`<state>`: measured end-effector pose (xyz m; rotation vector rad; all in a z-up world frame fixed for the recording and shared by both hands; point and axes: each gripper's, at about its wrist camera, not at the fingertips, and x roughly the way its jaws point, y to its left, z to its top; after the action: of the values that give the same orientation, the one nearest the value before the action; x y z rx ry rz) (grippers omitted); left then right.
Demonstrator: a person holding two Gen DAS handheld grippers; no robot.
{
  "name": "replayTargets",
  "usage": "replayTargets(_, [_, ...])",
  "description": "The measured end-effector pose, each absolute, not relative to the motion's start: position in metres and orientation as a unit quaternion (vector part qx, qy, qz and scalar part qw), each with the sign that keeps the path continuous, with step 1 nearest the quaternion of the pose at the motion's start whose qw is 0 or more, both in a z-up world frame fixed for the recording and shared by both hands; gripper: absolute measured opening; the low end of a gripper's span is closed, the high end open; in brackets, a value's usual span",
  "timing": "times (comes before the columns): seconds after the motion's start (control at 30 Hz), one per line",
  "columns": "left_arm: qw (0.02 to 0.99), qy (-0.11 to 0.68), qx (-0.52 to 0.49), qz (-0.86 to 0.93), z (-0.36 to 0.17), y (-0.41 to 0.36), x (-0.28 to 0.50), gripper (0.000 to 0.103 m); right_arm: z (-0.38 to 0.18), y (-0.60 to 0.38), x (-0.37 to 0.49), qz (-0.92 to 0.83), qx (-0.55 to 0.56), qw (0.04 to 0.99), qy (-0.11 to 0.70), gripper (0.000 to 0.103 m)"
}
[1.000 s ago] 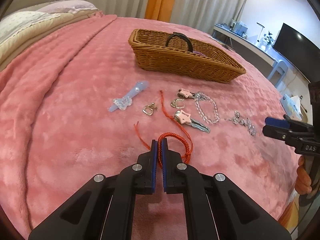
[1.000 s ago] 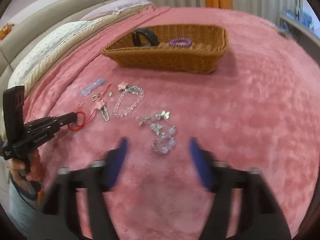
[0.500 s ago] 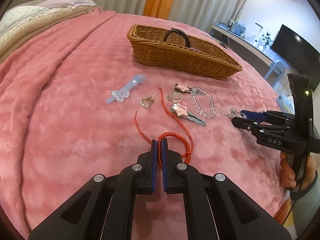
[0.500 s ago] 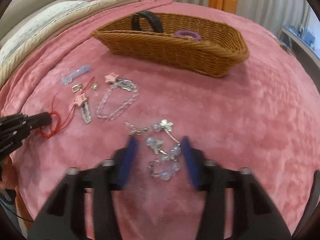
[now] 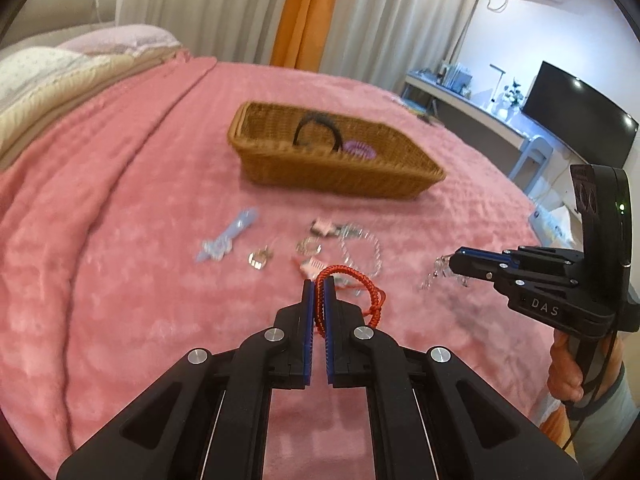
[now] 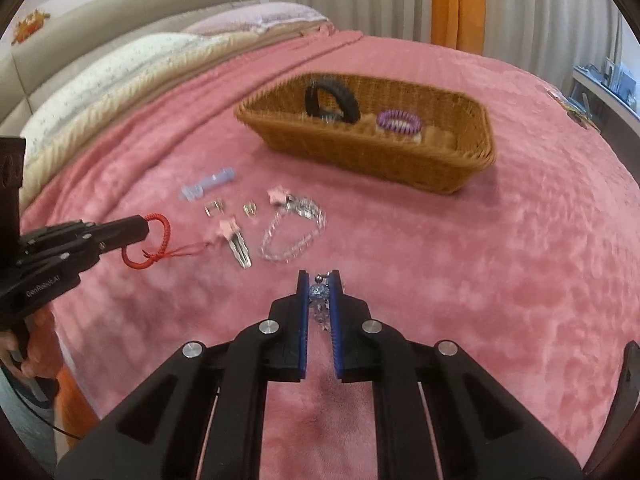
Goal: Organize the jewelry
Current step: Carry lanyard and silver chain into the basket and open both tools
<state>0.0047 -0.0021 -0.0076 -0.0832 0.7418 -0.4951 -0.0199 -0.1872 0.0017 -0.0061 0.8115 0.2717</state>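
Observation:
My left gripper (image 5: 319,285) is shut on a red cord bracelet (image 5: 362,288) and holds it above the pink blanket; it also shows in the right wrist view (image 6: 138,228) with the bracelet (image 6: 160,236) hanging from it. My right gripper (image 6: 319,280) is shut on a silver beaded charm bracelet (image 6: 320,300), lifted off the bed; it shows in the left wrist view (image 5: 456,266) with the charms (image 5: 434,276) dangling. A wicker basket (image 6: 460,168) holds a black bangle (image 6: 332,98) and a purple coil tie (image 6: 399,121).
On the blanket lie a blue clip (image 6: 208,188), two small gold rings (image 6: 214,208), two pink star hair clips (image 6: 234,240) and a clear chain bracelet (image 6: 292,236). Pillows lie at the left. A desk and a TV (image 5: 576,116) stand to the right.
My right gripper closed on the charm bracelet and lifted it off the bed. My left gripper rose with the red bracelet, whose tail cord came off the blanket.

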Motion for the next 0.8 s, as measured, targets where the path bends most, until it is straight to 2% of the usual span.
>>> replayTargets(0.27, [0.917,0.310,-0.026,-0.249,0.034,-0.011,0.011,0.003,0.055,-0.195,-0.025,0.126,0.008,0.933,0.336,0.008])
replayTargets(0.5, [0.932,0.260,-0.021,-0.252,0.078,-0.026,0.045,0.003,0.106,-0.211,0.009,0.105,0.025,0.953,0.282,0.008])
replayTargets(0.8, [0.943,0.230,-0.044,-0.237,0.102,-0.048,0.121,0.003,0.110,-0.233,0.096,0.089,0.065,0.954,0.280,0.008])
